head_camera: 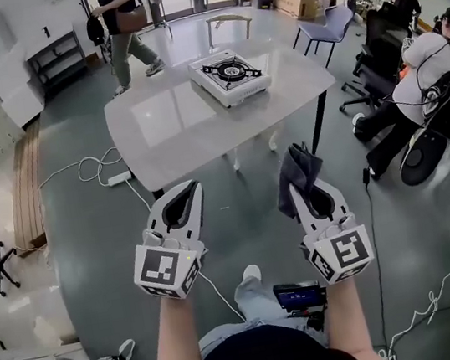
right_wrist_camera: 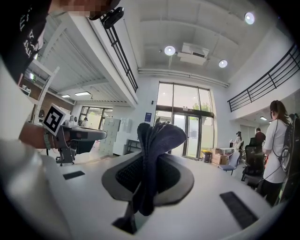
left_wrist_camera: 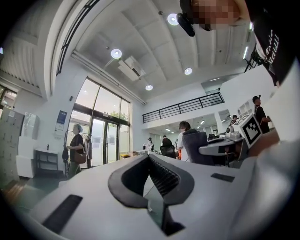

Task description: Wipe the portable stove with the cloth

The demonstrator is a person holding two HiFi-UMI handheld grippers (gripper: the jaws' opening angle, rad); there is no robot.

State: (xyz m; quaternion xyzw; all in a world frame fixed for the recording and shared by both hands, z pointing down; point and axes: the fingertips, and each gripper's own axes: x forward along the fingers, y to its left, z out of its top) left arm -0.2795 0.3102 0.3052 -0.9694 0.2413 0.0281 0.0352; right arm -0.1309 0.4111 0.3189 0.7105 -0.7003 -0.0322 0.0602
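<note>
The white portable stove (head_camera: pixel 230 75) with a black burner stands on the far right part of a grey table (head_camera: pixel 174 128). Both grippers hang over the floor, well short of the table's near edge. My right gripper (head_camera: pixel 303 181) is shut on a dark blue-grey cloth (head_camera: pixel 296 174), which bunches up above the jaws; in the right gripper view the cloth (right_wrist_camera: pixel 153 154) stands pinched between them. My left gripper (head_camera: pixel 187 194) is shut with nothing in it, its jaws (left_wrist_camera: pixel 151 180) meeting at the tips.
A blue chair (head_camera: pixel 326 29) stands beyond the table's right corner. Seated people (head_camera: pixel 422 84) and office chairs fill the right side. A person (head_camera: pixel 123 30) walks at the back left. Power strip and white cables (head_camera: pixel 105 173) lie on the floor left of the table.
</note>
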